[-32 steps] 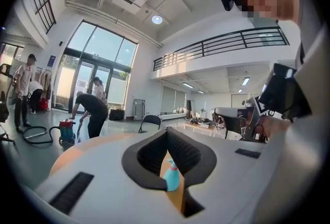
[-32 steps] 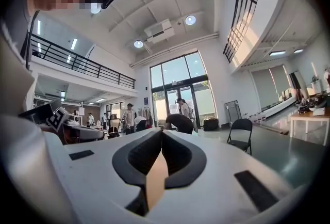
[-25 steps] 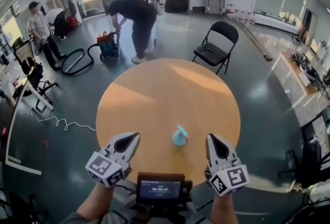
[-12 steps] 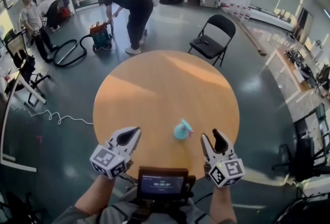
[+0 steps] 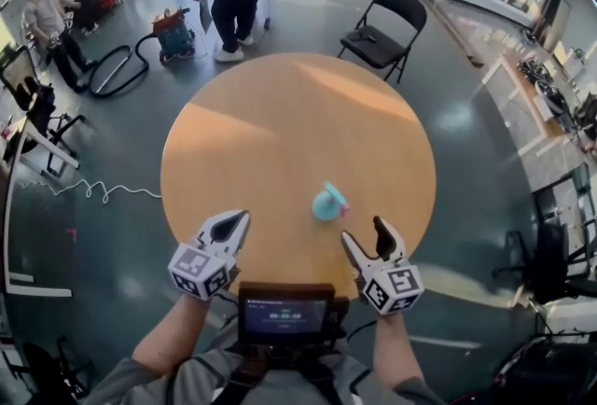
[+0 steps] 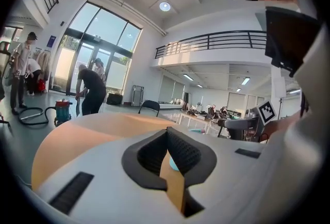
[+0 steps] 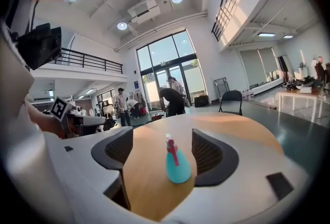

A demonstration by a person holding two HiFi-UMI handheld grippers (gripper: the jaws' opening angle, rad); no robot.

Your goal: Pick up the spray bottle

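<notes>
A small teal spray bottle (image 5: 326, 203) with a pink trigger head stands upright on the round wooden table (image 5: 280, 132), toward its near right part. My right gripper (image 5: 363, 235) hovers just short of it, jaws opening, nothing between them. In the right gripper view the spray bottle (image 7: 177, 162) shows ahead in the gap between the two pads, apart from both. My left gripper (image 5: 232, 225) is shut and empty over the table's near left edge. In the left gripper view a sliver of the teal bottle (image 6: 173, 165) peeks past the closed jaws.
A black folding chair (image 5: 382, 25) stands beyond the table's far right. A person bends over a vacuum cleaner (image 5: 173, 30) with a hose on the floor at far left. A white cable (image 5: 89, 190) trails on the floor left of the table.
Both grippers have sunk toward the table. The right gripper's jaws went from shut to spread wide. The left gripper stayed shut. The bottle has not moved on the table.
</notes>
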